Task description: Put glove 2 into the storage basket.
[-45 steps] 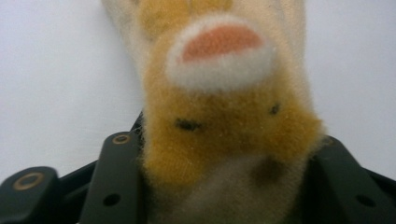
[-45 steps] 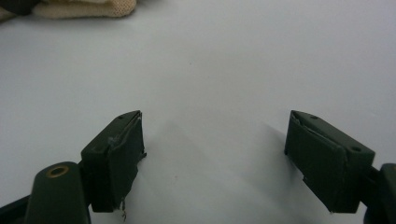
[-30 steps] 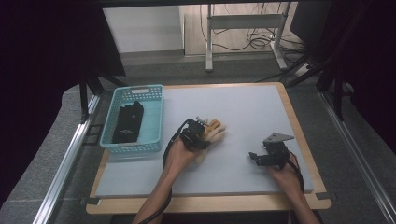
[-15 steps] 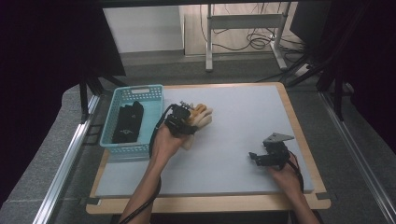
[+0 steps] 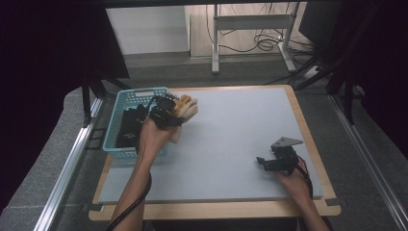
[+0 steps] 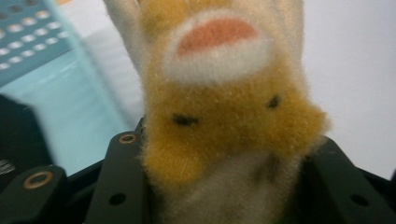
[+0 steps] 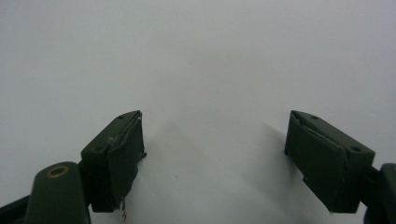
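**Over the basket's right rim, a plush toy in the claw**

At the table's left edge, the left gripper (image 5: 168, 113) is clamped on a soft plush toy (image 6: 224, 102), its jaws pressing the fur on both sides. It hangs beside the blue basket (image 5: 120, 144), likely so it can drop in next to the dark item there. The right gripper (image 7: 215, 154) rests near the front right corner, jaws apart and empty, out of the way.

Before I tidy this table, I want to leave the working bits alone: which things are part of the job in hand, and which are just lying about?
In the job:
- plush toy, clamped in the left gripper
- turquoise basket, right beside the toy
- black item lying in the basket

Lying about:
- right gripper, jaws open, resting idle on the grey mat
- desk frame and cables behind the table
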A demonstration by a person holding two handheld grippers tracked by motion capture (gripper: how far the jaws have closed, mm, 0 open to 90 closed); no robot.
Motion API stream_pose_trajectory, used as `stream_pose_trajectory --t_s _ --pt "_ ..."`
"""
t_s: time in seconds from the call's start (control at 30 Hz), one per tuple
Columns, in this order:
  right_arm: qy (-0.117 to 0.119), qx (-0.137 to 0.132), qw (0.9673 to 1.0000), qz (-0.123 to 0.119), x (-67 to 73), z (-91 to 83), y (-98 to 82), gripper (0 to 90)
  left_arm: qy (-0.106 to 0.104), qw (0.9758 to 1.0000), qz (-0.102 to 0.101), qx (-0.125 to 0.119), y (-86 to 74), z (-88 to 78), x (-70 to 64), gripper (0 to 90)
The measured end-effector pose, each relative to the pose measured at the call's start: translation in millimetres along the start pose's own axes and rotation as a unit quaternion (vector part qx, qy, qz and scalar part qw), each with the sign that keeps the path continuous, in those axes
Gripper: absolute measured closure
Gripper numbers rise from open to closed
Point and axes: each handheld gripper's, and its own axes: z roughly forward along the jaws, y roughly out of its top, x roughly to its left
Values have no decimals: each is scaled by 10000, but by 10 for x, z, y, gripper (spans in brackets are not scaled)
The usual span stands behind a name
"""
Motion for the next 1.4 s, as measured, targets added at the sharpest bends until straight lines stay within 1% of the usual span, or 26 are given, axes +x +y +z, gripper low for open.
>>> stream_pose_trajectory --t_s 0.13,0.17,0.2,0.33,0.5,0.63,0.67,0.73,0.77,0.8,1.0,1.07,1.13,1.2,1.27,1.4 --pt "-10 7 10000 -1 1 -2 0 194 101 9999 -140 -14 -24 -53 151 547" --pt "-10 7 10000 -1 1 -2 0 193 141 9996 -226 -34 -35 -74 219 547" --pt "-10 7 10000 -1 1 -2 0 193 141 9996 -226 -34 -35 -74 219 547" --pt "-3 0 10000 -3 0 -1 0 194 216 9991 -366 -60 -54 -112 339 546" --pt "-2 0 10000 0 0 0 0 194 307 9983 -484 -88 -78 -158 466 545" --pt "-10 5 10000 -4 0 -2 0 194 379 9973 -618 -112 -102 -193 559 544" --pt "-2 0 10000 -1 0 0 0 193 411 9968 -677 -127 -115 -203 605 544" --pt "-11 6 10000 -5 0 -2 0 193 423 9966 -698 -121 -120 -207 628 543" --pt "-11 6 10000 -5 0 -2 0 194 455 9961 -746 -117 -131 -211 673 543" --pt "-11 6 10000 -5 0 -2 0 194 455 9961 -746 -117 -131 -211 673 543" --pt "-11 5 10000 -5 1 -2 0 193 556 9940 -943 -86 -159 -194 800 543" --pt "-12 5 10000 -6 1 -2 0 194 590 9934 -976 -83 -165 -178 833 542" --pt "-12 5 10000 -5 1 -2 0 194 611 9927 -1032 -77 -169 -154 861 542" --pt "-12 5 10000 -4 1 -2 0 193 637 9925 -1047 -44 -172 -131 890 541" --pt "-11 5 10000 -4 1 -2 0 193 665 9916 -1110 -16 -173 -90 922 540" --pt "-11 4 10000 -5 1 -2 0 194 680 9909 -1158 30 -173 -32 949 539"
